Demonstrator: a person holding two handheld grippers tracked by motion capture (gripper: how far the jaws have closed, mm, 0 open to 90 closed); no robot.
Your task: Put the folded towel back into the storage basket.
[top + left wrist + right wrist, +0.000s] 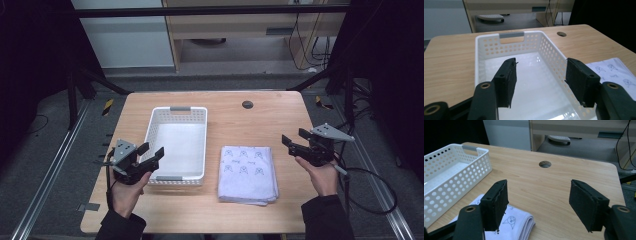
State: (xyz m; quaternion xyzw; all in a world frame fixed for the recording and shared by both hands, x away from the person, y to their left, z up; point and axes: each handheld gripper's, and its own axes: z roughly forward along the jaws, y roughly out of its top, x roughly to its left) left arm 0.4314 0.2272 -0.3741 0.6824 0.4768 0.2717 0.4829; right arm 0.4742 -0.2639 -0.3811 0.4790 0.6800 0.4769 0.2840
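Holding my left gripper spread wide at the white basket's near corner, I keep my right gripper wide too, empty, just right of the folded cloth beside the basket.

A wooden table holds a white plastic basket. A folded white cloth lies just right of the basket.

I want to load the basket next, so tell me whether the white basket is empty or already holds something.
Empty. The white basket shows a bare white floor in the high view and the left gripper view; the folded cloth lies beside it on the table.
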